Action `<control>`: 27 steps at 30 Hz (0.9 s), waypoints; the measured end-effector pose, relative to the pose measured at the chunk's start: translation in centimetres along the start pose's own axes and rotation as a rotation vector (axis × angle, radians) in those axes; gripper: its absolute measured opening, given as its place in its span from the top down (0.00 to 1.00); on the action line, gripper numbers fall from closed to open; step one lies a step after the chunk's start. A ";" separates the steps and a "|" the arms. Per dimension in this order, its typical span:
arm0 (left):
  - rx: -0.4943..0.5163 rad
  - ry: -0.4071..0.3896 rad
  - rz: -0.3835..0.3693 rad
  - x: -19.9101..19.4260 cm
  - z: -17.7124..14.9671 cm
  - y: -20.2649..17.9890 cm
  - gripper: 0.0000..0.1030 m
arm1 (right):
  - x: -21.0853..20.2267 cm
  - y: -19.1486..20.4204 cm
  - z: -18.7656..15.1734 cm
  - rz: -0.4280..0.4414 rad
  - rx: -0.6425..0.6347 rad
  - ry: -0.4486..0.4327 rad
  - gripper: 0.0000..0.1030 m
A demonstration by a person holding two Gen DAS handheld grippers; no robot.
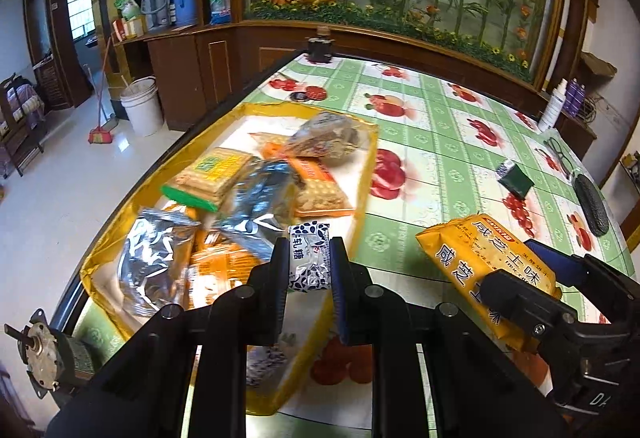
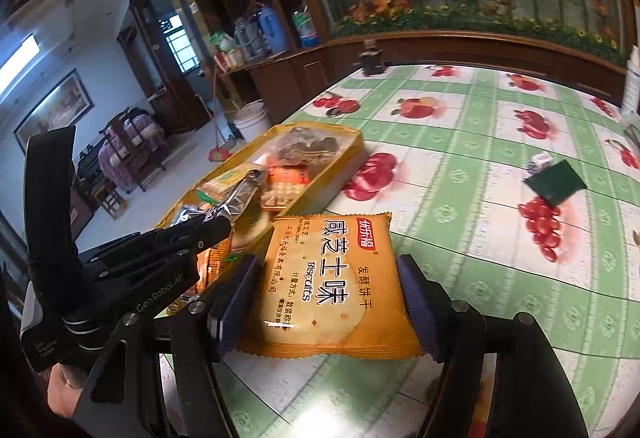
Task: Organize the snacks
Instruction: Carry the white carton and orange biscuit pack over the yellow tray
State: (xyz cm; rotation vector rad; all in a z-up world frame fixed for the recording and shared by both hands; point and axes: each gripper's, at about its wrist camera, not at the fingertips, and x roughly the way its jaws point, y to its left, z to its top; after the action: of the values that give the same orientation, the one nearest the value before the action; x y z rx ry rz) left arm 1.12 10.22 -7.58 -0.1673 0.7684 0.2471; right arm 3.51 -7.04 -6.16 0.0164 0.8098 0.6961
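A small white candy with a dark blue pattern (image 1: 309, 258) is pinched in my left gripper (image 1: 309, 262), which is shut on it just above the near right rim of a yellow tray (image 1: 366, 174). The tray holds several snack packets, silver, orange and green-edged. My right gripper (image 2: 328, 266) is shut on a flat orange biscuit packet (image 2: 328, 286), with a pad on each side edge. It hovers over the tablecloth right of the tray (image 2: 344, 154). In the left wrist view that packet (image 1: 480, 254) and the right gripper (image 1: 532, 274) appear at the right.
A dark green packet (image 1: 516, 178) lies on the fruit-print tablecloth to the right. Glasses and a black case (image 1: 592, 206) sit near the right edge, with a spray bottle (image 1: 554, 106) behind. A dark jar (image 1: 320, 46) stands at the far edge. The table drops off left of the tray.
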 end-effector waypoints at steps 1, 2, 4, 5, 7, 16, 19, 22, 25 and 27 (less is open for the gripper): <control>-0.006 0.000 0.006 0.0 0.0 0.3 0.83 | 0.4 0.4 0.1 0.004 -0.010 0.002 0.32; -0.012 0.000 0.014 0.1 0.0 0.7 0.83 | 0.7 0.9 0.3 0.012 -0.018 0.003 0.32; -0.025 0.001 0.026 0.2 0.0 1.5 0.83 | 1.3 1.7 0.7 0.023 -0.031 0.005 0.32; -0.033 0.002 0.033 0.2 0.0 1.9 0.83 | 1.6 2.0 0.9 0.028 -0.039 0.005 0.32; -0.046 0.004 0.045 0.4 0.0 2.7 0.83 | 2.2 2.9 1.4 0.038 -0.053 0.005 0.32; -0.104 0.034 0.102 1.7 0.4 6.5 0.83 | 5.8 6.0 4.1 0.080 -0.101 0.007 0.32; -0.116 0.049 0.121 2.3 0.7 7.7 0.83 | 7.3 6.5 5.0 0.091 -0.099 0.012 0.32; -0.118 0.063 0.134 2.9 1.0 8.4 0.83 | 8.9 6.9 5.7 0.089 -0.104 0.014 0.32; -0.118 0.070 0.140 3.5 1.4 8.8 0.83 | 10.2 7.2 6.2 0.088 -0.099 0.017 0.32; -0.114 0.073 0.142 3.7 1.7 8.9 0.83 | 11.0 7.3 6.7 0.091 -0.093 0.020 0.32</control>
State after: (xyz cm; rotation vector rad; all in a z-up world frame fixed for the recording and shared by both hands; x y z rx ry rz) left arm 2.34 19.70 -9.55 -0.2306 0.8403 0.4212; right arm 9.17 6.62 -6.75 -0.0380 0.7988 0.8204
